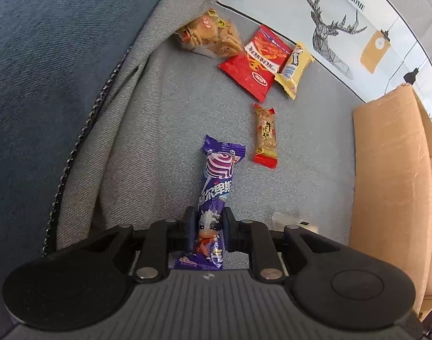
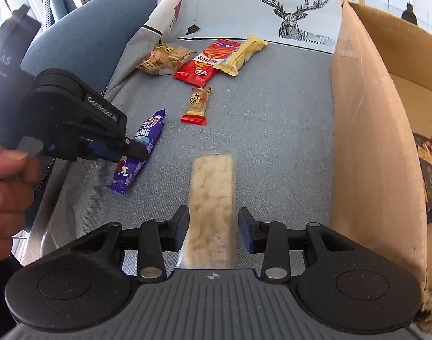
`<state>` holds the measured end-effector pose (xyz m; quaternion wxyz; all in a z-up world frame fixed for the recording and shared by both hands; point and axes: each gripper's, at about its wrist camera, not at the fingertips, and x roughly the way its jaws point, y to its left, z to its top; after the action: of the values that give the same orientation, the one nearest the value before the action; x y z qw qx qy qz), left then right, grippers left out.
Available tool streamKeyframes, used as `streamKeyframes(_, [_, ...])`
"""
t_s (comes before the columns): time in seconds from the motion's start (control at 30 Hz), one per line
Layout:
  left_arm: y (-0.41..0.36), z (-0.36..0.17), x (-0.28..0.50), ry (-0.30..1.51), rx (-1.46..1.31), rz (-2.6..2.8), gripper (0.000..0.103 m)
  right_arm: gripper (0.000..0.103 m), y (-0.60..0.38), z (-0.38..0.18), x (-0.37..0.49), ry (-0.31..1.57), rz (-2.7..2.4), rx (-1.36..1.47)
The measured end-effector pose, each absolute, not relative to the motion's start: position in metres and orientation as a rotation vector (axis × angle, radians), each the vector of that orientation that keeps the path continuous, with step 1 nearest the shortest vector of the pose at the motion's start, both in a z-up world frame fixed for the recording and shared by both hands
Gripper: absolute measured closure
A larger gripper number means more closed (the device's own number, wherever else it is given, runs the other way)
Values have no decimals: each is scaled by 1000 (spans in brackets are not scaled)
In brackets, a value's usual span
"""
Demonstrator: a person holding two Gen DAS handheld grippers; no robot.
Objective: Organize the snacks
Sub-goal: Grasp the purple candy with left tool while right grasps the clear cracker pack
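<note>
My left gripper (image 1: 207, 233) pinches the purple candy wrapper (image 1: 216, 181) on the grey sofa cushion (image 1: 148, 147); right gripper (image 2: 213, 231) jaws spread around the clear cracker pack (image 2: 211, 195), cardboard box (image 2: 366, 130) beside.

Purple lollipop packet (image 1: 214, 187) between the pads of the left hand-held gripper (image 1: 207, 233), on grey cushion (image 1: 159, 130).

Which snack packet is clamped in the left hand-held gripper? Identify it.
The purple lollipop packet, pinched near its lower end by the left hand-held gripper. The red, yellow and clear packets lie loose farther off.
</note>
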<state>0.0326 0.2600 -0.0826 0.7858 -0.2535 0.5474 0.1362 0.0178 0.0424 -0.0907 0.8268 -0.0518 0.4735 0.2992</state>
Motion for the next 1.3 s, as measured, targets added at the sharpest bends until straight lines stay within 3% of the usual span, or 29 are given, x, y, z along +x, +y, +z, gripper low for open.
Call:
streamKeyframes(0.47, [250, -84, 43, 1182, -496, 304, 62, 49, 51, -101, 28, 1024, 625, -114])
streamKeyframes(0.7, [247, -83, 44, 1190, -452, 303, 62, 50, 53, -109, 28, 1033, 616, -141])
streamKeyframes(0.9, [242, -84, 46, 1191, -414, 307, 63, 64, 54, -111, 28, 1024, 608, -161])
streamKeyframes(0.97, [241, -84, 46, 1192, -398, 309, 66, 65, 53, -111, 28, 1020, 611, -162])
streamKeyframes(1.07, [240, -83, 47, 1189, -374, 322, 83, 65, 51, -109, 28, 1006, 603, -154])
streamKeyframes(1.3, [245, -75, 45, 1126, -396, 351, 87, 65, 37, -83, 26, 876, 609, -74])
